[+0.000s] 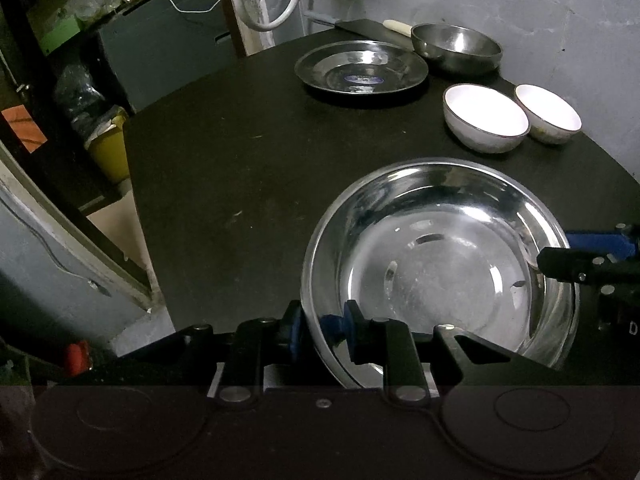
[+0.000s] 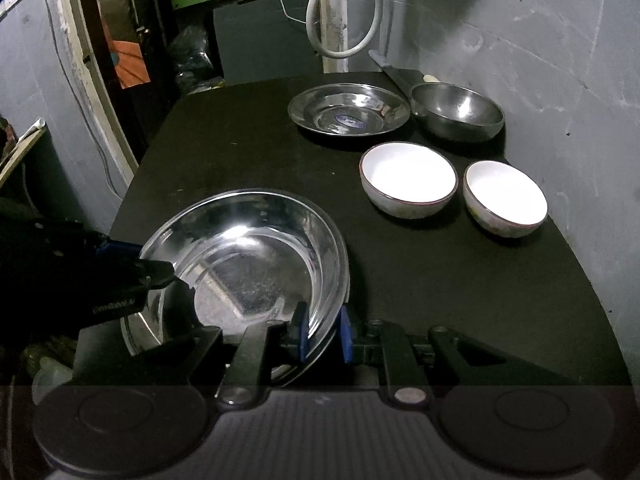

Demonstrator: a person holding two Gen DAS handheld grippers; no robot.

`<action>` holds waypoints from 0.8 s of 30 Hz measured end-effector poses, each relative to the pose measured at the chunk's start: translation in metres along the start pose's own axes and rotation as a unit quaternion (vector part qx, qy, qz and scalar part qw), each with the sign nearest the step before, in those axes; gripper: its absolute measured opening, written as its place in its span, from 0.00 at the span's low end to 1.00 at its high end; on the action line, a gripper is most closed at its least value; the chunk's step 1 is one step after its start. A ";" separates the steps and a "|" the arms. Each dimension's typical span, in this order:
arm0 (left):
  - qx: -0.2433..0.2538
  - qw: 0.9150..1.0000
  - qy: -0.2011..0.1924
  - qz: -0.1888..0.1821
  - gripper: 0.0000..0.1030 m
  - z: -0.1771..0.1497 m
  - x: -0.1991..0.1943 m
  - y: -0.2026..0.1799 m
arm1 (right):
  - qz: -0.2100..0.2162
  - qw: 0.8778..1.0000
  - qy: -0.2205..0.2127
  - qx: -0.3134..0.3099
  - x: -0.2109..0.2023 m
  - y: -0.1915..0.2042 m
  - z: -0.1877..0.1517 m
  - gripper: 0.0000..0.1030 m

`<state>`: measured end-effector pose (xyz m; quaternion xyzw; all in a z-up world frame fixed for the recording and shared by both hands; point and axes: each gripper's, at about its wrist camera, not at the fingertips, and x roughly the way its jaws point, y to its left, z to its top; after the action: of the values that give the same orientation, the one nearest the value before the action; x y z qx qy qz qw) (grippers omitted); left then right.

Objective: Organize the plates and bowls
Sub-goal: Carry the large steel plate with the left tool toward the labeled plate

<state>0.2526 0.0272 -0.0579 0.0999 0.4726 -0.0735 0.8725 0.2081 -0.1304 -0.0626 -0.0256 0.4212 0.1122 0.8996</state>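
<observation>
A large shiny steel plate (image 1: 440, 256) is held over the near part of the black table (image 1: 240, 168). My left gripper (image 1: 322, 330) is shut on its near-left rim. My right gripper (image 2: 324, 332) is shut on its right rim (image 2: 320, 280); it also shows at the right edge of the left wrist view (image 1: 576, 268). At the back stand a flat steel plate (image 1: 360, 66), a steel bowl (image 1: 456, 48) and two white bowls, one larger (image 1: 486, 118) and one smaller (image 1: 548, 114).
A knife with a pale handle (image 1: 376, 26) lies behind the steel bowl by the grey wall. The table drops off at the left edge, with a yellow bin (image 1: 110, 148) and shelves of clutter beyond. A white hose (image 2: 340, 12) hangs at the back.
</observation>
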 end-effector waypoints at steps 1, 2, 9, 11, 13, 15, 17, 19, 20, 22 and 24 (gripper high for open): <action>-0.003 1.000 -0.001 -0.001 0.23 0.000 0.000 0.001 | 0.000 1.000 0.000 0.000 0.000 0.000 0.001 0.21; -0.005 1.000 -0.002 0.001 0.24 0.000 0.000 0.002 | -0.001 1.000 0.002 0.000 0.001 0.001 0.000 0.24; -0.027 1.000 -0.008 0.006 0.48 0.002 -0.002 0.014 | -0.004 1.000 0.008 0.006 0.005 -0.002 0.003 0.37; -0.038 0.999 -0.019 0.012 0.74 0.004 -0.005 0.020 | -0.006 1.000 0.005 0.011 0.005 -0.004 0.004 0.43; -0.052 0.998 -0.034 0.021 0.85 0.006 -0.007 0.025 | -0.006 1.000 0.000 0.016 0.004 -0.008 0.006 0.50; -0.063 0.997 -0.048 0.024 0.92 0.011 -0.008 0.030 | -0.006 1.000 -0.007 0.018 0.003 -0.011 0.010 0.63; -0.078 0.995 -0.064 0.018 0.99 0.018 -0.009 0.036 | -0.006 1.000 -0.017 0.021 0.002 -0.015 0.015 0.74; -0.097 0.992 -0.081 0.012 0.99 0.026 -0.008 0.041 | -0.005 0.999 -0.033 0.021 0.001 -0.020 0.022 0.83; -0.105 0.990 -0.090 0.009 0.99 0.030 -0.007 0.044 | -0.008 0.999 -0.042 0.020 0.001 -0.023 0.026 0.85; -0.119 0.987 -0.110 0.005 0.99 0.039 -0.005 0.048 | -0.015 0.998 -0.062 0.017 0.002 -0.030 0.038 0.89; -0.134 0.983 -0.127 0.007 0.99 0.052 0.001 0.053 | -0.021 0.997 -0.078 0.015 0.005 -0.037 0.052 0.92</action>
<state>0.3073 0.0660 -0.0248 -0.0244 0.3631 -0.0152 0.9313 0.2587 -0.1581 -0.0348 -0.0115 0.3508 0.0889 0.9321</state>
